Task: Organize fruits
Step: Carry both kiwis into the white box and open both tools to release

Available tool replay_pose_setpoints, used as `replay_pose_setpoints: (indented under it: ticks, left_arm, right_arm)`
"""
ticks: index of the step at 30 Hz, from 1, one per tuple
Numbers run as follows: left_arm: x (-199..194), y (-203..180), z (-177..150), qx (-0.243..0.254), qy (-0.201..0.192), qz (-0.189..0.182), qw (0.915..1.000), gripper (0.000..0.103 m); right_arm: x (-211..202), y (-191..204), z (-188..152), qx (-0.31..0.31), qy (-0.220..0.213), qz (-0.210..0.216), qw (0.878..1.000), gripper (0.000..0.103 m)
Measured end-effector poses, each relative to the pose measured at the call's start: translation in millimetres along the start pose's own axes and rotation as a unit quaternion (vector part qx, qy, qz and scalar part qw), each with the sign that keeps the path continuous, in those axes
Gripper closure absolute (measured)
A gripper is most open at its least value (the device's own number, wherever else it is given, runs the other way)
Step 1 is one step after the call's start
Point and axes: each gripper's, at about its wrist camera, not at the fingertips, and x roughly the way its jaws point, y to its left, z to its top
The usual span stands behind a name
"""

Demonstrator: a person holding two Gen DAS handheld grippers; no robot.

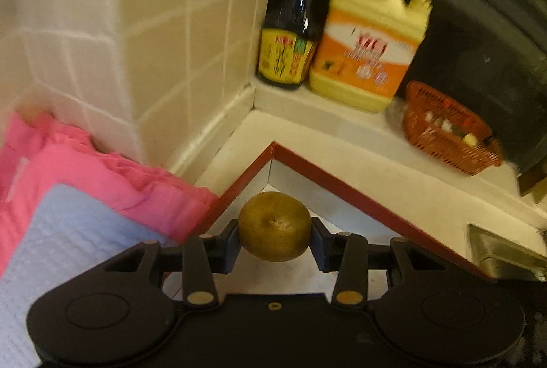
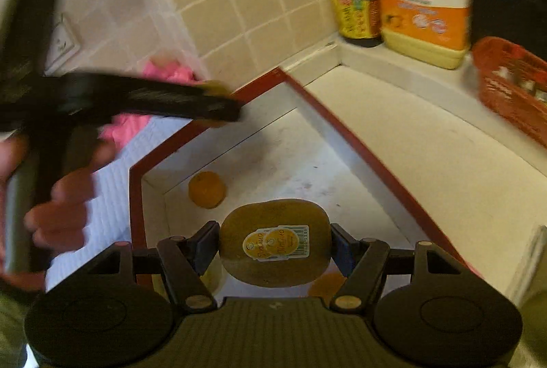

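The left gripper [image 1: 275, 240] is clamping a small brown kiwi [image 1: 274, 226] end-on between its narrowly set fingers, holding it over the corner of the red-rimmed white box [image 1: 342, 187]. The right gripper [image 2: 275, 248] is gripping a larger kiwi [image 2: 275, 243] bearing a yellow sticker, with its fingers spread wider around the fruit, above the inside of the same box. In the right wrist view an orange fruit [image 2: 207, 189] is lying on the box floor at 10 o'clock from the stickered kiwi, and a hand [image 2: 58, 197] is holding the blurred left gripper at 9 o'clock. A soy sauce bottle [image 1: 290, 26], a yellow jug [image 1: 372, 40] and a red basket [image 1: 448, 128] are standing at 1 o'clock on the counter [image 1: 376, 156]. A pink cloth [image 1: 102, 169] is lying at 9 o'clock.
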Motion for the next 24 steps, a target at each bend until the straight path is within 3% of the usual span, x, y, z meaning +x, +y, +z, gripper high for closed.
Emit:
replay_pose_setpoints:
  ticks: [6, 11, 15, 18, 22, 24]
  left_arm:
    - [40.8, -4.2, 3.7, 0.034, 0.029, 0.002, 0.999, 0.053]
    - [53.6, -15.7, -0.1, 0.076, 0.049, -0.006, 0.9959, 0.052]
    - [57.6, -11.8, -5.2, 0.059, 0.068, -0.027, 0.9956, 0.05]
    - [56.5, -8.7, -9.9, 0.056, 0.071, -0.02, 0.9957, 0.048]
    - [44.3, 2.5, -9.3, 0.019, 0.084, -0.066, 0.9941, 0.023]
    - [30.0, 6.3, -11.9, 0.019, 0.079, -0.069, 0.9943, 0.023]
  right_arm:
    - [21.4, 2.1, 3.8, -0.022, 0.008, 0.003, 1.0, 0.033]
    - [42.2, 18.5, -2.6, -0.079, 0.028, -0.03, 0.996, 0.033]
    - [51.2, 22.5, -9.5, -0.083, 0.037, -0.033, 0.995, 0.033]
    - [50.1, 24.0, -10.2, -0.081, 0.038, -0.037, 0.995, 0.033]
    - [46.9, 25.4, -8.1, -0.081, 0.052, -0.036, 0.995, 0.033]
    - [32.7, 28.4, -6.9, -0.085, 0.043, -0.034, 0.995, 0.027]
